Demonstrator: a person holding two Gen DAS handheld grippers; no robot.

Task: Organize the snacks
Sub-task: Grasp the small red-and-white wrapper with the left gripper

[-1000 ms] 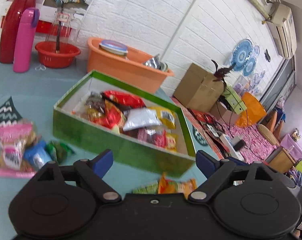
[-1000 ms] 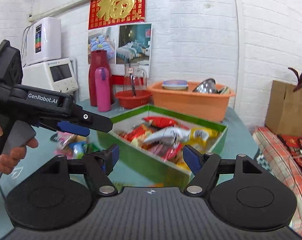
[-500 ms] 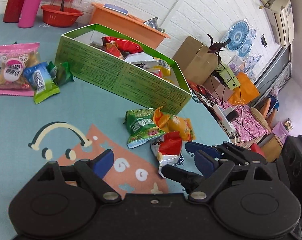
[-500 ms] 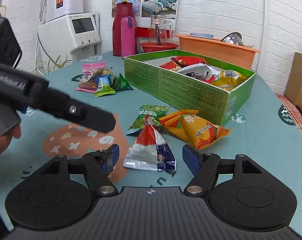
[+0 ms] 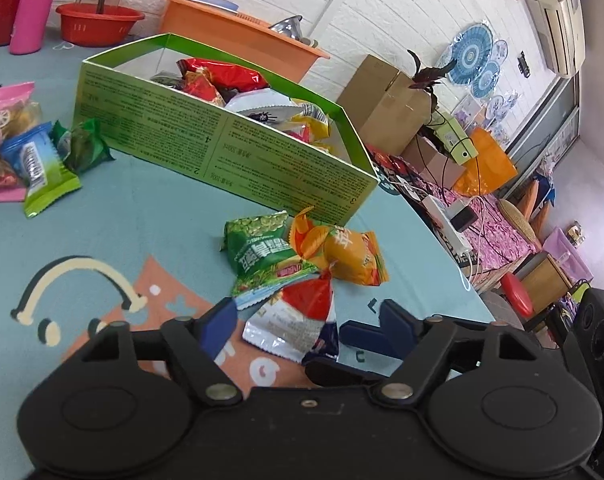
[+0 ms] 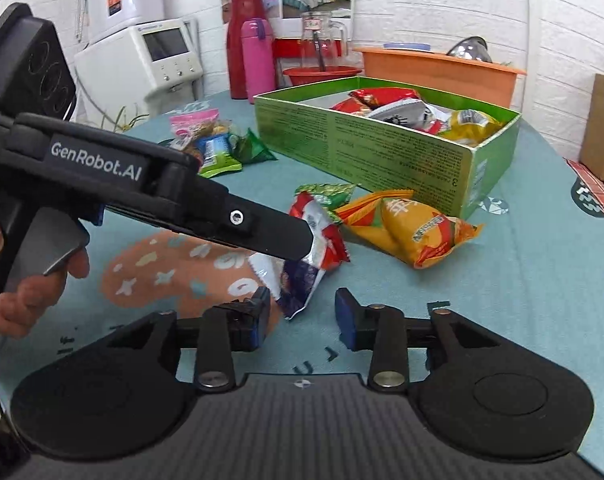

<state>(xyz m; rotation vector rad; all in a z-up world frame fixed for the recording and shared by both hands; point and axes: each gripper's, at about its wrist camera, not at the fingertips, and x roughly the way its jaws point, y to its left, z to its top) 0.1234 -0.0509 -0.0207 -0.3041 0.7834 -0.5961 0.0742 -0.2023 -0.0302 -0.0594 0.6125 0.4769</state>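
Note:
A red, white and blue snack packet [image 5: 297,320] [image 6: 314,248] lies on the teal tablecloth in front of the green box [image 5: 221,152] [image 6: 362,140], which holds several snacks. My left gripper [image 5: 308,324] is open and straddles this packet without pressing it; its black finger [image 6: 269,228] reaches over the packet in the right wrist view. My right gripper [image 6: 302,316] faces the same packet from the other side. Its jaws are closing, with the packet's lower corner just inside them but not pinched. A green packet [image 5: 261,252] and an orange packet [image 5: 350,256] [image 6: 418,228] lie just beyond.
More packets lie in a pile [image 5: 33,168] left of the box. Behind it stand an orange basin [image 5: 237,36], a red bowl [image 5: 97,24], a pink bottle [image 6: 257,56] and a white appliance [image 6: 141,60]. The table's round edge [image 5: 442,248] runs close on the right.
Both grippers sank from above the box to the packets in front of it. The left gripper closed in around the red and white packet. The right jaws narrowed.

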